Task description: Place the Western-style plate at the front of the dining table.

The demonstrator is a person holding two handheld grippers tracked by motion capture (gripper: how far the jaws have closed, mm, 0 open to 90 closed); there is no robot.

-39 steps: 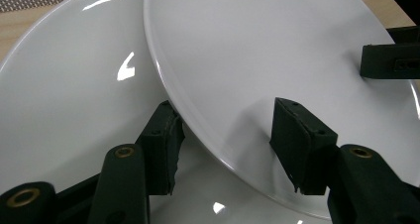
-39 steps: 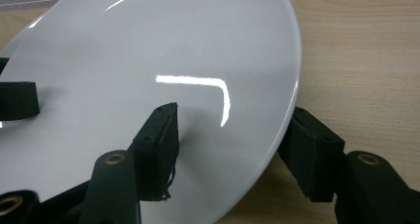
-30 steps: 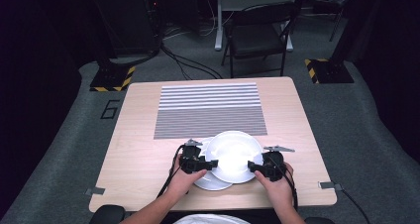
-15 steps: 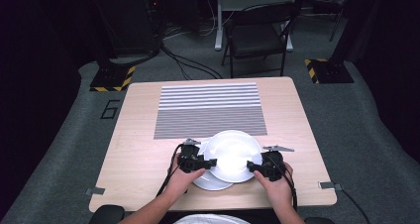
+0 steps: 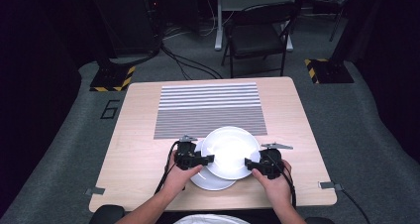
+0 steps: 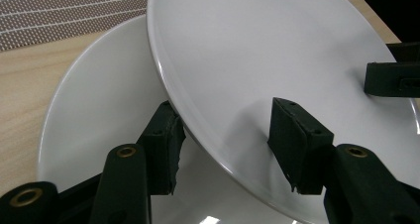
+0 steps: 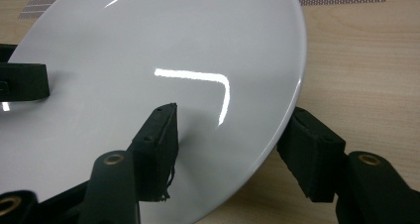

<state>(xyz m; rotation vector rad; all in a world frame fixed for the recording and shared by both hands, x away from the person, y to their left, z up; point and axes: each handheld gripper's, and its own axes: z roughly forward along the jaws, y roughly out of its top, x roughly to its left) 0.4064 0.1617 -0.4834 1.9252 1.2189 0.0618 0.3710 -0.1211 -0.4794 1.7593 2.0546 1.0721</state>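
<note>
A large white plate point(image 5: 230, 152) lies tilted over a smaller white plate point(image 5: 210, 183) near the table's front edge. My left gripper point(image 5: 210, 158) is shut on the large plate's left rim. In the left gripper view one pad is under the rim of the large plate point(image 6: 277, 50) and the other on top, above the smaller plate point(image 6: 99, 110). The jaws of that left gripper point(image 6: 225, 110) have just been closing a little on the rim between them. My right gripper point(image 5: 249, 163) is shut on the right rim, and the right gripper view shows the right gripper point(image 7: 232, 114) straddling the large plate point(image 7: 163, 45).
A striped placemat point(image 5: 208, 107) covers the far middle of the wooden table point(image 5: 133, 144). A black folding chair point(image 5: 257, 35) stands behind the table, with cables on the floor. The person's hands come in from the front edge.
</note>
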